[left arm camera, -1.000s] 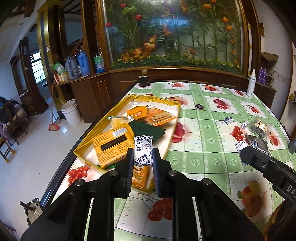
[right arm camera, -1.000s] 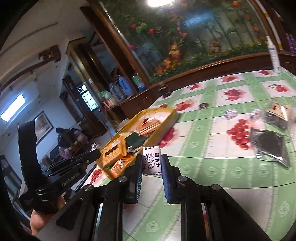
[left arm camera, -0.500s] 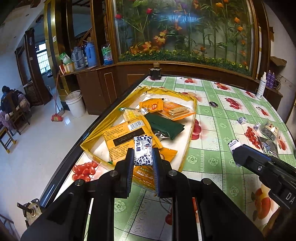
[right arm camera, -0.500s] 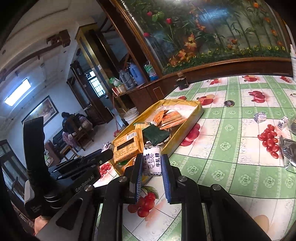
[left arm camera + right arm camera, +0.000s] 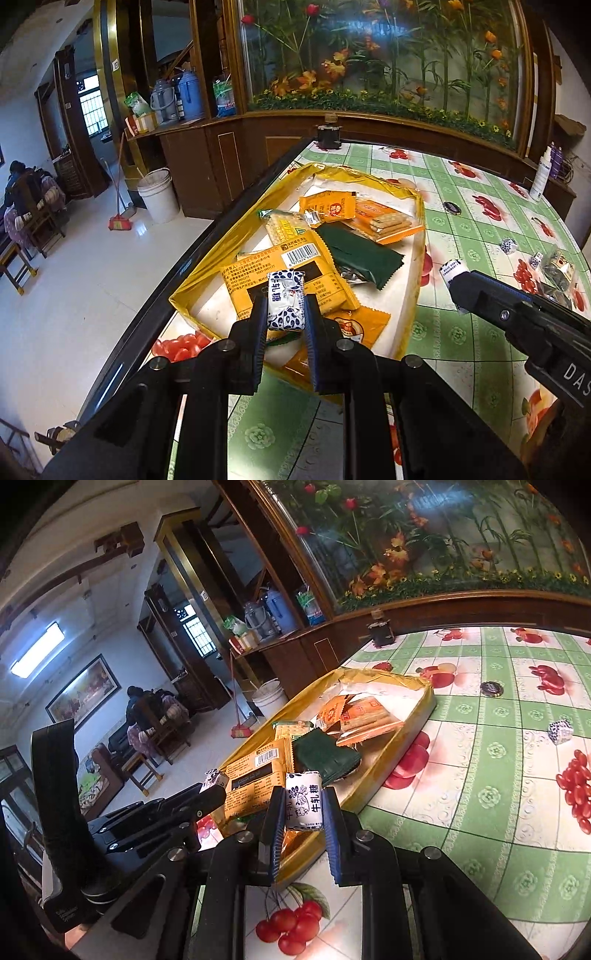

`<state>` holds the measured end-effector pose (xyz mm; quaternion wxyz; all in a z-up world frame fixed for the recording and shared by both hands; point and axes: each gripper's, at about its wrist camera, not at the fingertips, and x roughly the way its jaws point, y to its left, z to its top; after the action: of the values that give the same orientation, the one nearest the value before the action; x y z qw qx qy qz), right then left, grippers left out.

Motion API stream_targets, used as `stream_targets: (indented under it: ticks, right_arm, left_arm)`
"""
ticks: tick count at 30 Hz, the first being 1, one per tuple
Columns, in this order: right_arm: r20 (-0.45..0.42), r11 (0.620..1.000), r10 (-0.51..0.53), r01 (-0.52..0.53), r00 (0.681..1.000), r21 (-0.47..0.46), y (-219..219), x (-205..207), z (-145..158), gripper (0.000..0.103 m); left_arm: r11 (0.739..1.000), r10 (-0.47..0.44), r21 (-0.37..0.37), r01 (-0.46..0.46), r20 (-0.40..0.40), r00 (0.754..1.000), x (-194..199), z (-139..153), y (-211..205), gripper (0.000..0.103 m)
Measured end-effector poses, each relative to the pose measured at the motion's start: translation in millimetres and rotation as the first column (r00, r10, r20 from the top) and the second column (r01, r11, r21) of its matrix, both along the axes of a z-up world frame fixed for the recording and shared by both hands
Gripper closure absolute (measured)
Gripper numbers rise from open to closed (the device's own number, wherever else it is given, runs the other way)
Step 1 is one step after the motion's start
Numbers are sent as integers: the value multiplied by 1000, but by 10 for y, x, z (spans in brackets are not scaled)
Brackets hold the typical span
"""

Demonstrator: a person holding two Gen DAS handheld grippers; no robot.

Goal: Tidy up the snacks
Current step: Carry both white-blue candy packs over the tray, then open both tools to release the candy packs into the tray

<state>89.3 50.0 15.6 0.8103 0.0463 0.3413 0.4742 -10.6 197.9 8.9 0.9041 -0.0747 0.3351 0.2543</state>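
Observation:
My left gripper point(image 5: 285, 314) is shut on a white and blue wrapped candy point(image 5: 286, 297), held above the near end of the yellow tray point(image 5: 417, 288). My right gripper point(image 5: 303, 812) is shut on a second white candy point(image 5: 304, 799) with black characters, over the tray's near right corner point(image 5: 417, 723). The tray holds orange snack packs point(image 5: 291, 273), a dark green packet point(image 5: 354, 258) and biscuit packs point(image 5: 384, 221). In the left wrist view the right gripper point(image 5: 458, 275) shows at the right with its candy point(image 5: 452, 269). The left gripper point(image 5: 214, 786) appears at the left of the right wrist view.
More candies point(image 5: 508, 245) and dark packets point(image 5: 557, 273) lie on the green fruit-patterned tablecloth point(image 5: 498, 794) to the right. A small dark disc point(image 5: 491, 688) sits beyond the tray. A spray bottle point(image 5: 539, 177) stands at the far edge. The table edge point(image 5: 192, 258) drops to the floor on the left.
Both grippers have moved toward the tray with their candies still gripped; the tray now looms larger and nearer in both views.

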Motion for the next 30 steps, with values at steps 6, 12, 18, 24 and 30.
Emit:
stream_targets:
  ticks: [6, 12, 18, 24, 30]
  right_arm:
    - [-11, 1000, 10, -10, 1000, -8, 177, 177, -6, 83]
    - [-6, 1000, 21, -21, 1000, -16, 381, 346, 19, 83]
    - [-8, 999, 22, -22, 1000, -25, 545, 512, 4, 83]
    - [-15, 999, 24, -25, 1000, -40, 673, 639, -35, 83]
    - [-25, 998, 18, -20, 1000, -58, 763, 728, -103, 83]
  left_arm:
    - [1000, 5, 5, -5, -20, 1000, 146, -9, 112, 86]
    - [1000, 21, -9, -22, -39, 999, 299, -35, 288, 86]
    - [999, 30, -21, -31, -52, 998, 408, -77, 406, 86]
    - [999, 28, -23, -29, -63, 998, 497, -121, 458, 86]
    - [999, 12, -47, -16, -78, 997, 595, -184, 497, 86]
